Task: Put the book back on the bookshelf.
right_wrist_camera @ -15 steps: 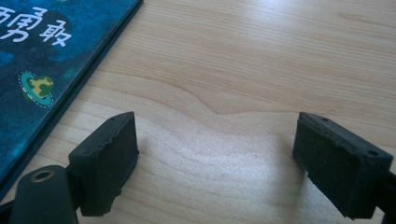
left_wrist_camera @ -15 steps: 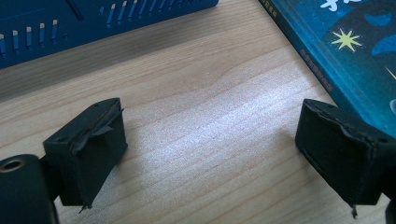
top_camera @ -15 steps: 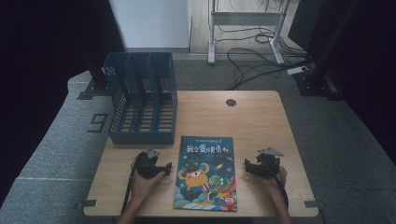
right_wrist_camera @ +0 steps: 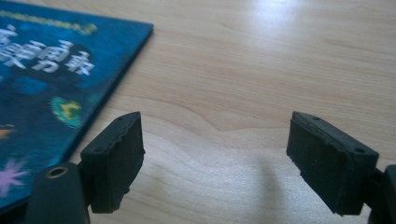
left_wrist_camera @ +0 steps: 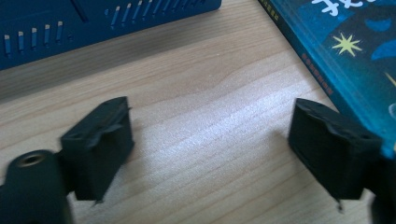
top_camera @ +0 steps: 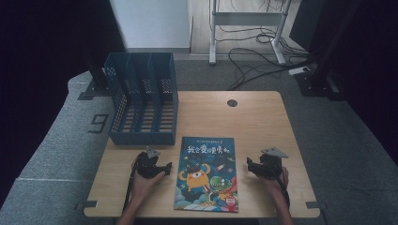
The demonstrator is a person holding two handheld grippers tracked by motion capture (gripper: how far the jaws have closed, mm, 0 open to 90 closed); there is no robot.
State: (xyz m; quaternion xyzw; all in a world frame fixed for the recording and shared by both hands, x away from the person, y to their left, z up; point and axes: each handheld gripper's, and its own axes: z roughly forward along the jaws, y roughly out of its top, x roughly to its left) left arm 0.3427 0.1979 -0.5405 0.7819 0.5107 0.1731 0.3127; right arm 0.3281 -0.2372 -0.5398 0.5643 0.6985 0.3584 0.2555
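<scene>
A wooden table (top_camera: 263, 126) is seen from above, with a person's two hands at its near edge, each holding a black two-jaw gripper. A picture book (top_camera: 206, 173) with a dark blue cover, a cartoon orange monster and a line of white characters lies flat at the 6 o'clock part of the table, closed and face up.

The left gripper (top_camera: 162, 168) sits at about 8 o'clock, just beside the book's left edge, pointing toward it. Its jaws stand wide apart with bare wood between them. In the left gripper view, the book (left_wrist_camera: 355, 51) runs along the upper right, and one jaw sits right at its edge; contact cannot be told.

The right gripper (top_camera: 249, 166) sits at about 4 o'clock, near the book's right edge, also pointing inward. Its jaws are spread wide with nothing between them. In the right gripper view, the book (right_wrist_camera: 51, 74) fills the left side, close to one jaw.

A blue plastic file rack (top_camera: 141, 101) with three slotted compartments stands at 10 o'clock, behind the left gripper. A small round hole (top_camera: 232, 102) marks the tabletop at 12 o'clock. Cables (top_camera: 253, 56) trail over the grey floor beyond.
</scene>
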